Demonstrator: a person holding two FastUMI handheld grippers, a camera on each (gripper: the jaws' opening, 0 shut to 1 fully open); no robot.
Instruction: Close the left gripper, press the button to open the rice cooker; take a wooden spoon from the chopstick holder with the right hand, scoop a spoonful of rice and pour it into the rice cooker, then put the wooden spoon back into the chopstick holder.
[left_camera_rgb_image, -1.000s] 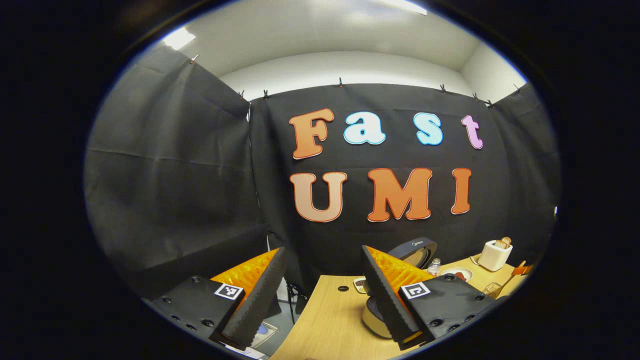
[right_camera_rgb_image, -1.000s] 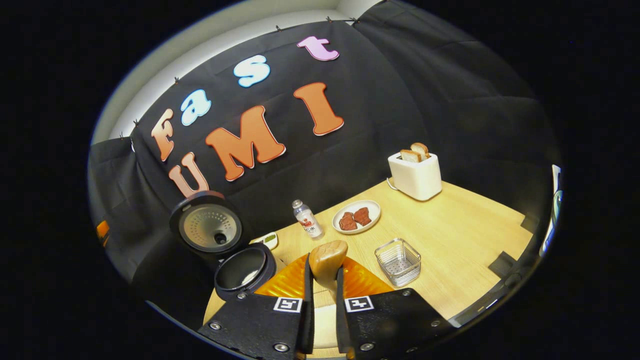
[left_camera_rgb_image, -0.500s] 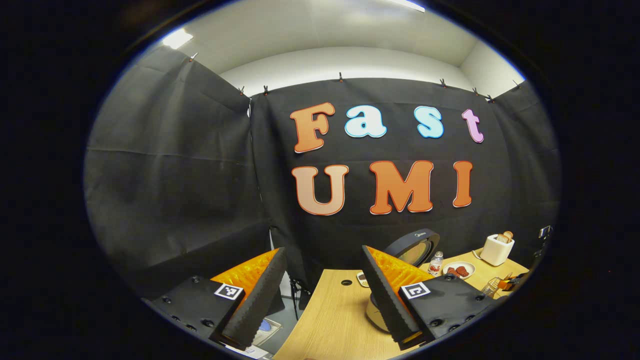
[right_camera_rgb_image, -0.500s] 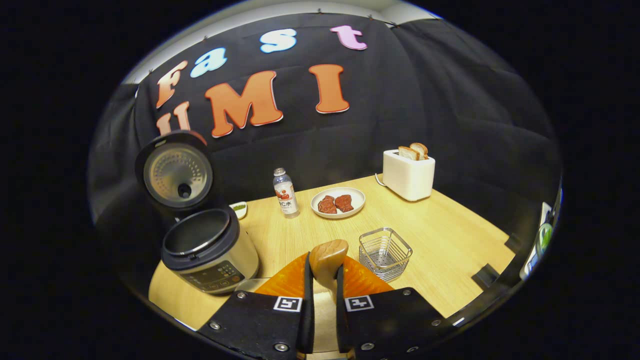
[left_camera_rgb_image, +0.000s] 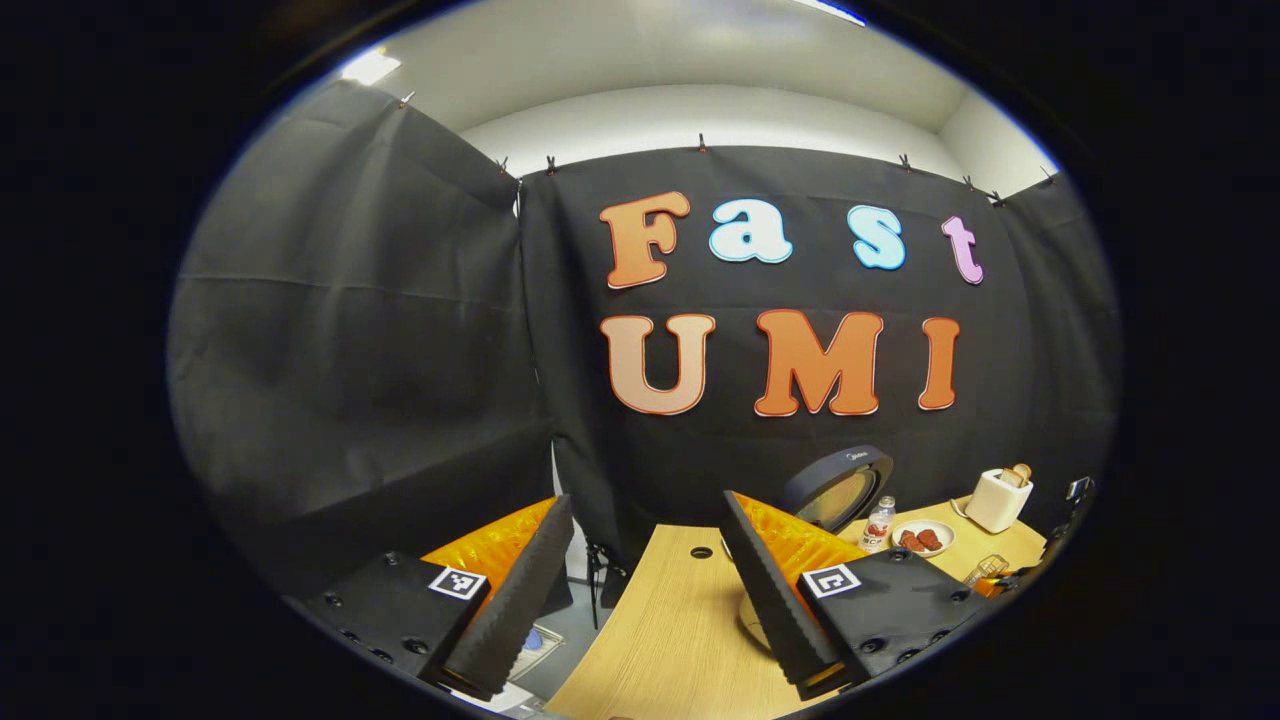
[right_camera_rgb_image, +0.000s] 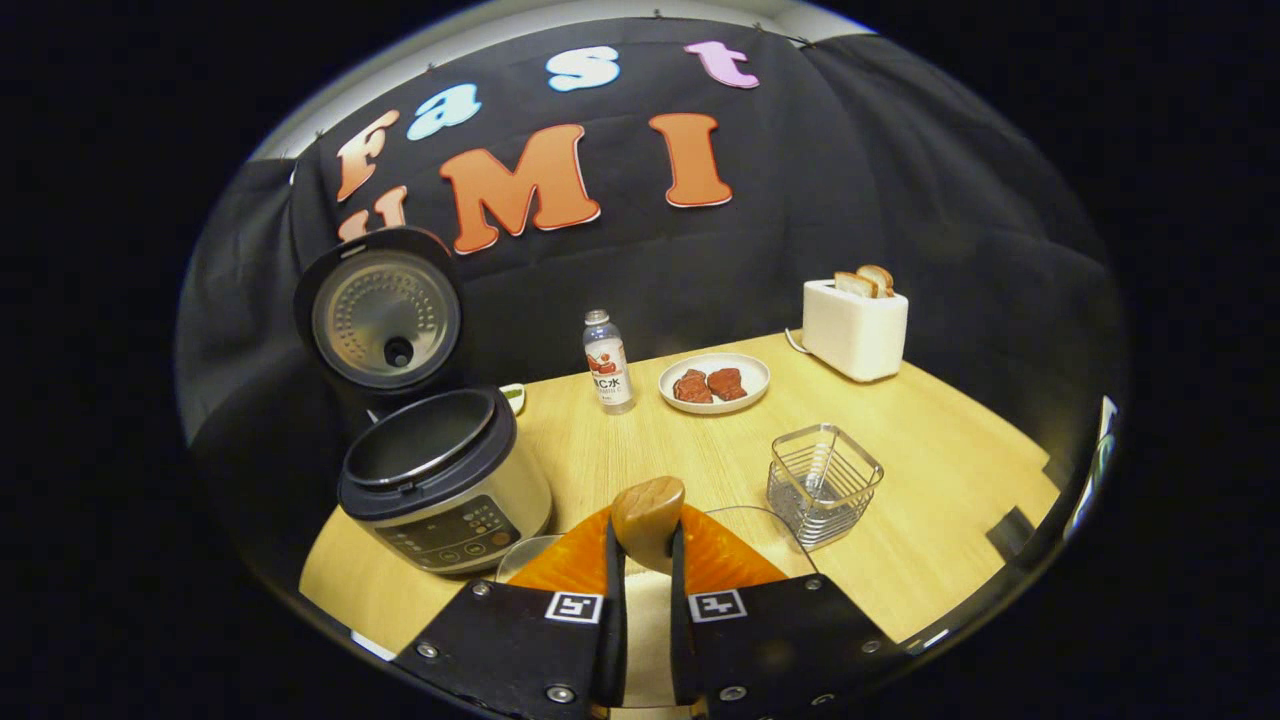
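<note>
Right gripper view has the right tongs clenched tight on the wooden spoon, whose round end pokes up between the fingers. Up and to the left of them sits the rice cooker on the table, its lid standing open. Just to the right of them is the wire chopstick holder. Left gripper view has the left tongs released, fingers wide apart, with the cooker behind the right finger.

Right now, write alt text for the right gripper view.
The right tool grips a wooden spoon above a wooden table. The rice cooker stands open at left, with a wire chopstick holder at right.
</note>
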